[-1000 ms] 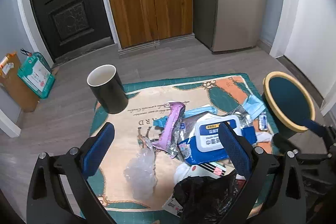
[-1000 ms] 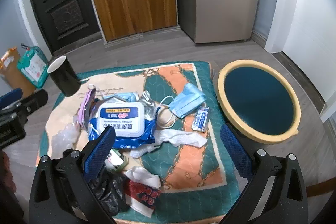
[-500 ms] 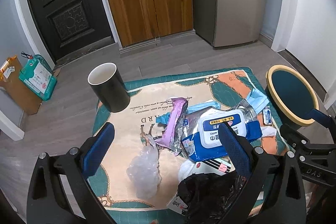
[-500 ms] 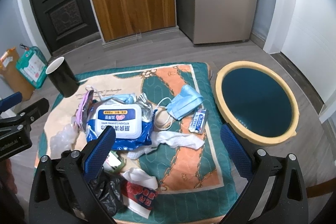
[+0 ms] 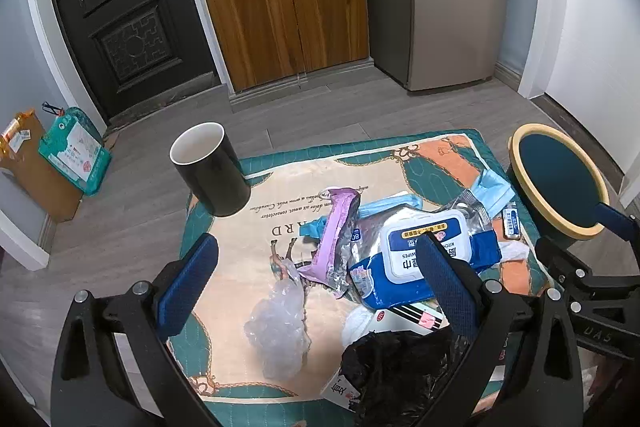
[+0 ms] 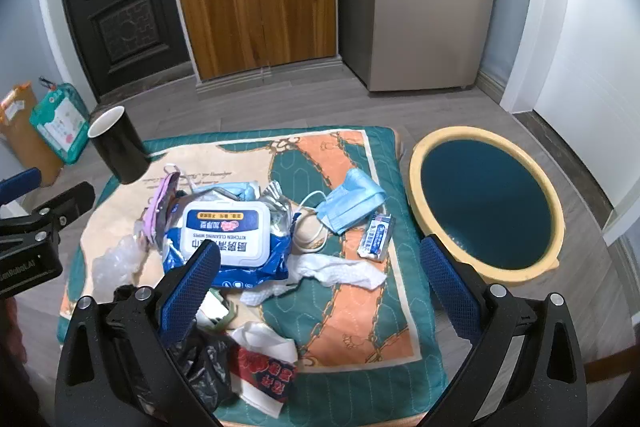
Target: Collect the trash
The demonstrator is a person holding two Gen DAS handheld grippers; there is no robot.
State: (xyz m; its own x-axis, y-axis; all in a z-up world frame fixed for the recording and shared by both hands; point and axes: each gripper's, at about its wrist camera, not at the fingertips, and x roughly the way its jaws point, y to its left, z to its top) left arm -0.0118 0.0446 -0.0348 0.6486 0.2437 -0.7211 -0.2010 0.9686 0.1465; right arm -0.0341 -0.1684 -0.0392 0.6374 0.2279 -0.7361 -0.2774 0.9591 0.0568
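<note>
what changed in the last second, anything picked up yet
Nothing picked up. Both grippers drew back a little, widening the views. The left gripper and right gripper remain open and empty. The blue wipes pack, black cup and yellow-rimmed basin stayed put.

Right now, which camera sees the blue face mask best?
The right wrist view. There the blue face mask lies in the open on the mat, whole, with its white ear loop showing. In the left wrist view only part of the mask peeks out at the far edge of the trash pile, small and stretched.
</note>
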